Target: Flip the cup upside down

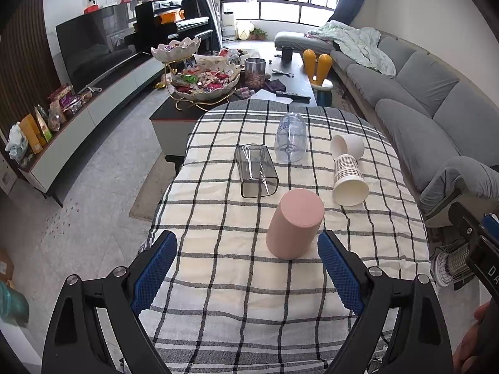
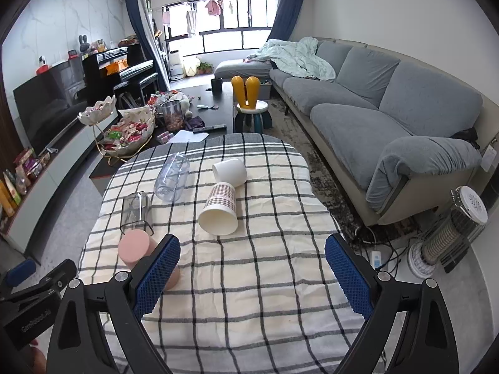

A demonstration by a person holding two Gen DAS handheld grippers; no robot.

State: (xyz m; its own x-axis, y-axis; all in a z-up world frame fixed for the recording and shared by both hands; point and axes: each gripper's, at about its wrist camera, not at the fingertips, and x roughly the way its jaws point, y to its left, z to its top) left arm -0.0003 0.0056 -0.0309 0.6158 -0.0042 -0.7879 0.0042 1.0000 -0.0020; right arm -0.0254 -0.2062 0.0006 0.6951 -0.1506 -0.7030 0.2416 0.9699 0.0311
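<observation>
A pink cup (image 1: 293, 222) stands upside down on the checked tablecloth (image 1: 234, 280), just ahead of my left gripper (image 1: 248, 255), which is open and empty. In the right wrist view the pink cup (image 2: 134, 246) sits left of my right gripper (image 2: 252, 258), partly hidden by its left finger. The right gripper is open and empty. Several other cups lie on their sides: a square clear cup (image 1: 257, 171), a clear plastic cup (image 1: 290, 138), a patterned paper cup (image 1: 349, 180) and a white cup (image 1: 347, 146).
A grey sofa (image 2: 389, 118) runs along the right. A dark coffee table (image 1: 293, 81) with snack bowls stands beyond the table. A small heater (image 2: 449, 230) sits on the floor at the right. A TV (image 1: 93, 43) stands at the left.
</observation>
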